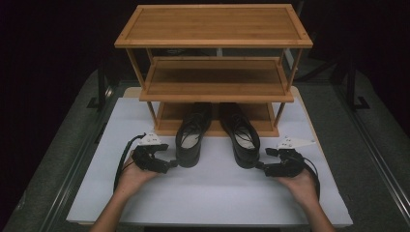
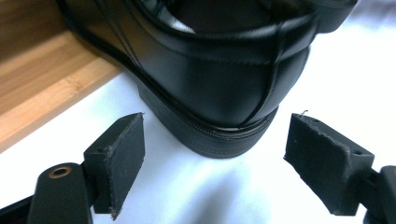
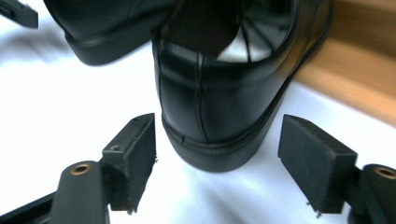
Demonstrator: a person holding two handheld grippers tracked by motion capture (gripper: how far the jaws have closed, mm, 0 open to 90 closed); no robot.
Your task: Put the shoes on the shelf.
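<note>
Black leather shoes, a pair, stand side by side on the white bench [image 1: 212,193], toes tucked under the lowest level of the wooden rack [image 1: 213,72] at twelve o'clock, heels pointing toward six. The left shoe [image 1: 191,137] and the right shoe [image 1: 241,137] sit near each other without touching.

Both forearms come in from six o'clock, angled slightly inward. The left hand [image 1: 129,176] lies low on the bench, palm up under the left hand-held gripper [image 1: 173,164], which points toward three o'clock at the left shoe's heel. The right hand [image 1: 302,181] mirrors it, cradling the right hand-held gripper [image 1: 258,166], which points toward nine o'clock at the right shoe's heel.

Seen along the left hand-held gripper [image 2: 215,158], its jaws stand spread, released, the left shoe's heel [image 2: 219,93] just ahead of them, with the pads clear of the leather. Likewise the right hand-held gripper [image 3: 217,163] is released, pads apart on either side of the right shoe's heel [image 3: 215,112], touching nothing.
</note>
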